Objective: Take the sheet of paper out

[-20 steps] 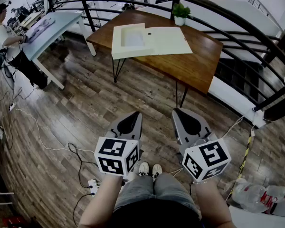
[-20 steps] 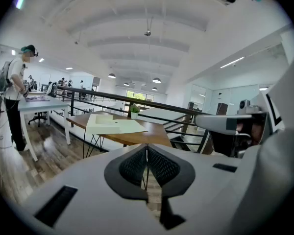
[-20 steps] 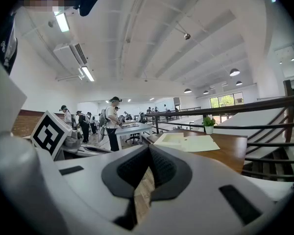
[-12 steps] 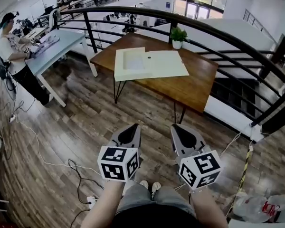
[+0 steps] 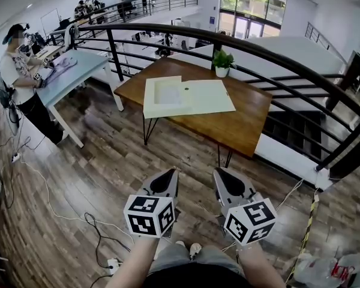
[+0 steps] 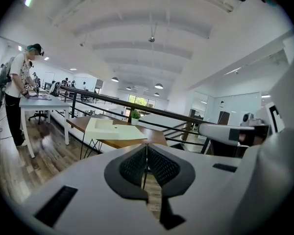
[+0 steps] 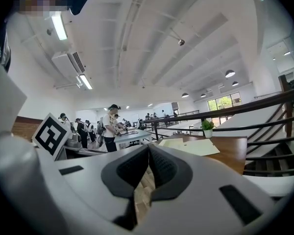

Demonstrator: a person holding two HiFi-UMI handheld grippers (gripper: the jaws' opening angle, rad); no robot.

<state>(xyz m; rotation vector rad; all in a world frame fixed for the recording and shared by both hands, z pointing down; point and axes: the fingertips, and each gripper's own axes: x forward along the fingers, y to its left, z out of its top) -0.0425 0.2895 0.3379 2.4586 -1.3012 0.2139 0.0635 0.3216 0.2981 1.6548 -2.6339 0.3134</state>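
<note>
While our left tongs (image 5: 167,173) and right tongs (image 5: 219,172) hung shut, empty, we needed a square approach to the paper (image 5: 207,96) on the upper-centre counter (image 5: 246,123).

Paper (image 5: 186,96) on table (image 5: 246,125), plant (image 5: 222,62) behind — railing (image 5: 113,56) beyond

Left gripper (image 5: 168,175), right gripper (image 5: 222,176): pointed grey shells, dark ribbed pads (image 6: 159,165) inset. Left cube (image 5: 149,216) and right cube (image 5: 249,221), printed with black-and-white square markers, are mounted at 6 o'clock. Grey trousers (image 5: 185,258), dark top (image 5: 192,278) and light shoe (image 5: 195,248) are worn.
</note>
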